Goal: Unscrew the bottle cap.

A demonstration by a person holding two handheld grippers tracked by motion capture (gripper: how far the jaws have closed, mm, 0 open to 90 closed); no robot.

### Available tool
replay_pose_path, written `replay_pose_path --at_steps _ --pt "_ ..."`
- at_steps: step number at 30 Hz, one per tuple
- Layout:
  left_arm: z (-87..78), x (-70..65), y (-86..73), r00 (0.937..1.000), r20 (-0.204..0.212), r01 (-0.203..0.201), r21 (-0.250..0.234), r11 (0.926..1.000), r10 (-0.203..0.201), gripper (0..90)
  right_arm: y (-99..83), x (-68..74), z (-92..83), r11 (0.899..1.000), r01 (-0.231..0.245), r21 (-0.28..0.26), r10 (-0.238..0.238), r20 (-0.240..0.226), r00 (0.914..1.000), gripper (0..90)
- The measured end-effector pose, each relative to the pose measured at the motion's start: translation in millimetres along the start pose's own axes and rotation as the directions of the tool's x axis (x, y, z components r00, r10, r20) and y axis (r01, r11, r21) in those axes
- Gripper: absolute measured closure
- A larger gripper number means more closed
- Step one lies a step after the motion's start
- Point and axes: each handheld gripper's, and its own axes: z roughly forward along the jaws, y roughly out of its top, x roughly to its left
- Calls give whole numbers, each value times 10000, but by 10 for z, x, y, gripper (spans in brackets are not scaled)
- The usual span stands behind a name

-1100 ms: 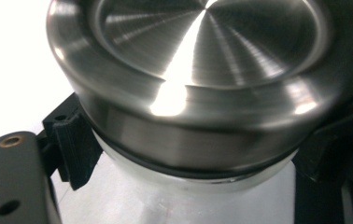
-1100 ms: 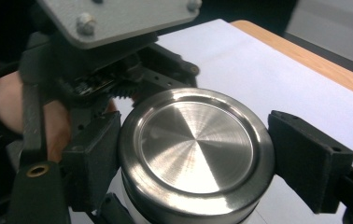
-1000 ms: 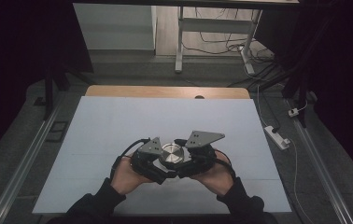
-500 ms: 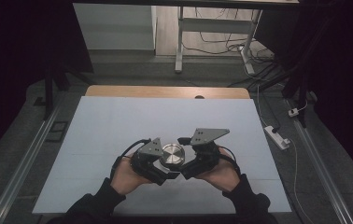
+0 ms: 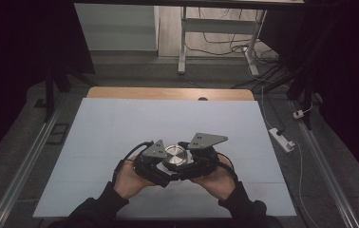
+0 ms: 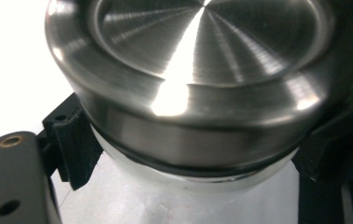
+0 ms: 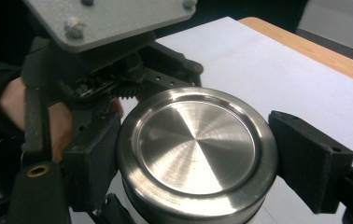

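Observation:
A round jar with a brushed steel lid (image 5: pixel 176 155) is held just above the white table (image 5: pixel 120 118), near its front edge, between both hands. My left gripper (image 6: pixel 198 154) is shut on the jar's pale body (image 6: pixel 188 196) just under the lid, and one black pad (image 6: pixel 74 140) presses its side. My right gripper (image 7: pixel 198 158) grips the lid (image 7: pixel 195 144) from both sides. Its jaws have just been closing, and their pads (image 7: pixel 310 158) now press the rim. The left gripper's grey plate (image 7: pixel 104 18) and a hand (image 7: pixel 11 102) show behind the lid.
A wooden strip (image 5: pixel 168 93) runs along the table's far edge. A white power strip (image 5: pixel 282 139) with its cable lies on the floor at the right. Desk legs (image 5: pixel 182 42) and loose cables stand beyond the table. Metal rails (image 5: pixel 21 175) flank it.
Half a second ago the right gripper sat slightly farther right of the lid; now it is back in, tight against it. The left hand and the jar have stayed put.

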Motion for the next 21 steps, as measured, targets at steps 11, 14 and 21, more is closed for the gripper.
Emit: replay_pose_path --at_steps 11,14,21 --pt "-15 24 -14 9960 783 -410 -136 9991 419 157 6 -85 -70 9993 136 -336 -179 -1317 9911 201" --pt "-3 29 -22 9966 741 -344 -99 9994 350 157 14 -86 -85 9991 177 -395 -226 -1274 9916 201" --pt "-6 50 -32 9979 580 -286 -64 9996 289 157 26 -100 -120 9988 189 -460 -238 -1086 9938 201"
